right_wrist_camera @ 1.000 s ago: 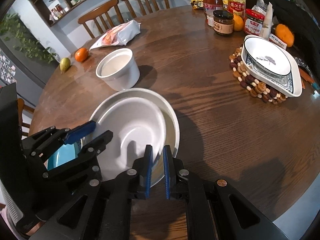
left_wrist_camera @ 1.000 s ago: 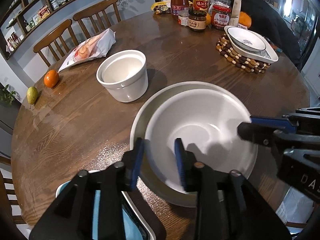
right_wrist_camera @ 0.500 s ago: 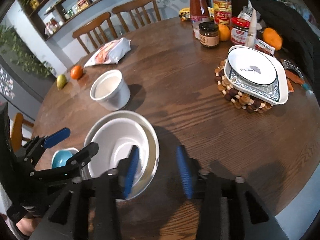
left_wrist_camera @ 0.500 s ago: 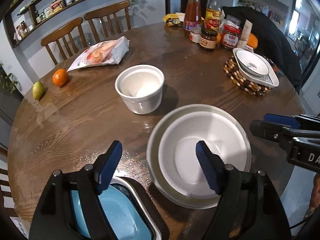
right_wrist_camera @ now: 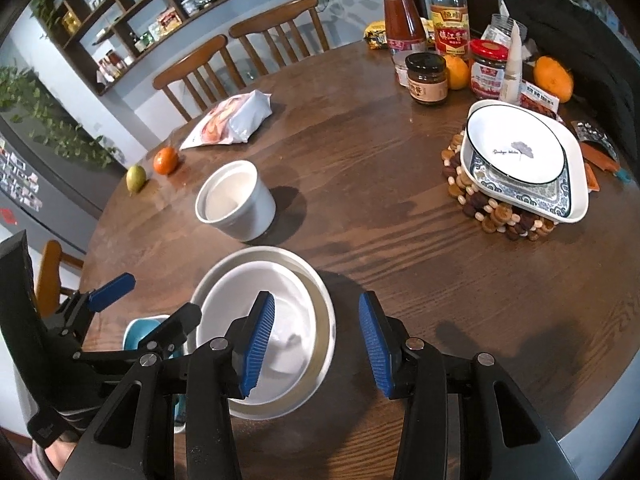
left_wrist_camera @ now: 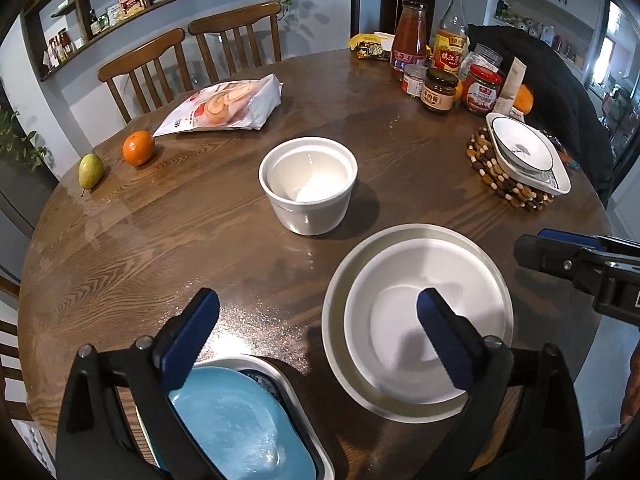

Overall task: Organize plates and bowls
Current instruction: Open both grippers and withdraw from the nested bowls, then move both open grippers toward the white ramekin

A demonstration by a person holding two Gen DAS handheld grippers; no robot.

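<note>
Both tongs hang released above the desk (left_wrist_camera: 168, 240), nothing between their pads. The left tongs (left_wrist_camera: 318, 334) have just been opening wide; the right tongs (right_wrist_camera: 316, 346) stand partly open. Below them a white bowl (left_wrist_camera: 404, 320) sits nested in a wider plate (left_wrist_camera: 336, 312), near a deep white pot (left_wrist_camera: 308, 184).

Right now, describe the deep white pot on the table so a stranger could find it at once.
Start at the round wooden table and look to its middle, just beyond the stacked white plates at the near edge. The deep white pot stands there alone and upright. Unlike the shallow plates and the patterned dishes on the beaded trivet, it is tall, straight-walled, plain and empty.
</note>
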